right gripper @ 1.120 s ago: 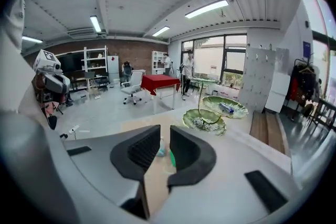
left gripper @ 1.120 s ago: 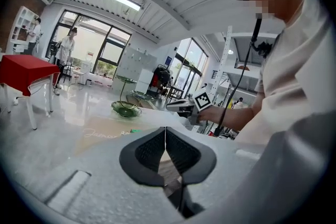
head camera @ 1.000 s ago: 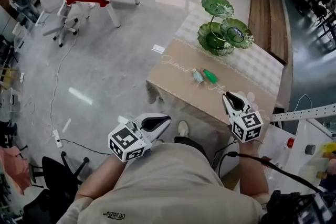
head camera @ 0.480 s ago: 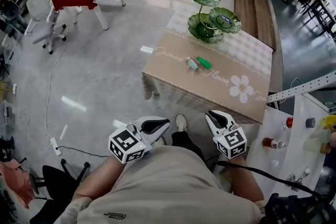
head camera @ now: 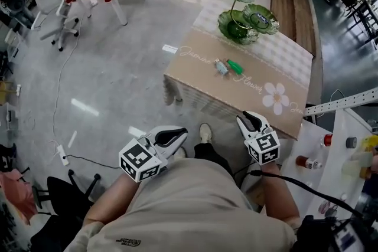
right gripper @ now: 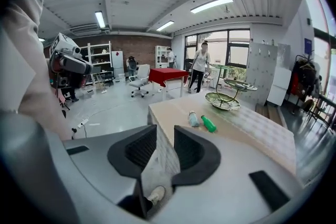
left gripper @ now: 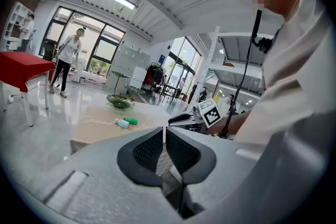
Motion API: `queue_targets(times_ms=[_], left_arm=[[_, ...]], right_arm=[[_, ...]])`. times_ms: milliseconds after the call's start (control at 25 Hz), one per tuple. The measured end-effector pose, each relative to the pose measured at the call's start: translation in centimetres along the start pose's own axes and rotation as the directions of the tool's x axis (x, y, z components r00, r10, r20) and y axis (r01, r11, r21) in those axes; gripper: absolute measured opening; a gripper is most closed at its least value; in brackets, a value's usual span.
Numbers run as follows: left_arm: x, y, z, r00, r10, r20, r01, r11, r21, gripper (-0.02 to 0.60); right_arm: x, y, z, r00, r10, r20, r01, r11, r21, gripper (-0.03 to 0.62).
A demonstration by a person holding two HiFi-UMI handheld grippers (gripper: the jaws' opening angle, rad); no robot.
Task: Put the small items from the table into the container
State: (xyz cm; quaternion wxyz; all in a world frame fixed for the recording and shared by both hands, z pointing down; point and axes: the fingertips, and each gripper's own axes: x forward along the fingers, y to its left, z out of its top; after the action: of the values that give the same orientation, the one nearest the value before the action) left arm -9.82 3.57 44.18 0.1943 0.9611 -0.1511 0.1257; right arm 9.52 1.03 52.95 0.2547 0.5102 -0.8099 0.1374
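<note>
I am standing beside the worktop [head camera: 201, 77], which is covered by a beige cloth with a printed flower and a checked strip at the far side. Two small items are lying on it near the middle, almost touching: a green little bottle [head camera: 235, 66] on the right and a pale bluish one [head camera: 221, 67] on the left. Both look like smooth plastic, round in body and narrow at the neck. I think they are light and stiff, but slippery, and they may roll when pushed, so the best hold is across the middle of the body. The container [head camera: 224, 26] is standing at the far end: a tiered stand of green leaf-shaped dishes, shiny like glass, probably fragile, so the items should be laid in softly. The person is holding both tools low, at the near edge, well apart from the bottles. The left tongs [head camera: 177, 136] are closed together with nothing inside. The right tongs [head camera: 247, 118] are opening, and nothing is between them.
</note>
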Motion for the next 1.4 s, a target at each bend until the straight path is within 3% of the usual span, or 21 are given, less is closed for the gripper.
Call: queue_targets(times_ms=[400,720,1120,1400], left_arm=[[3.1,3.5,2.5,0.994,0.107,0.018,-0.106,0.994,-0.04,0.009],[5.9,6.7,4.6,0.977,0.214,0.022,-0.212,0.975,-0.07,0.009],[8.7,9.1,6.0,0.948,0.317,0.011,-0.315,0.944,-0.094,0.009],[11.4,9.9,7.2,0.95,0.313,0.005,-0.311,0.946,-0.09,0.009]], right_arm=[[9.7,-10.4,-1.9,0.995,0.004,-0.099,-0.011,0.998,-0.066,0.18],[18.7,-16.2,-3.7,0.98,0.058,-0.192,-0.082,0.989,-0.12,0.202],[25.0,-18.3,-5.9,0.953,0.142,-0.268,-0.18,0.976,-0.122,0.202],[23.8,-18.3,-4.8,0.943,0.216,-0.252,-0.251,0.961,-0.119,0.167]])
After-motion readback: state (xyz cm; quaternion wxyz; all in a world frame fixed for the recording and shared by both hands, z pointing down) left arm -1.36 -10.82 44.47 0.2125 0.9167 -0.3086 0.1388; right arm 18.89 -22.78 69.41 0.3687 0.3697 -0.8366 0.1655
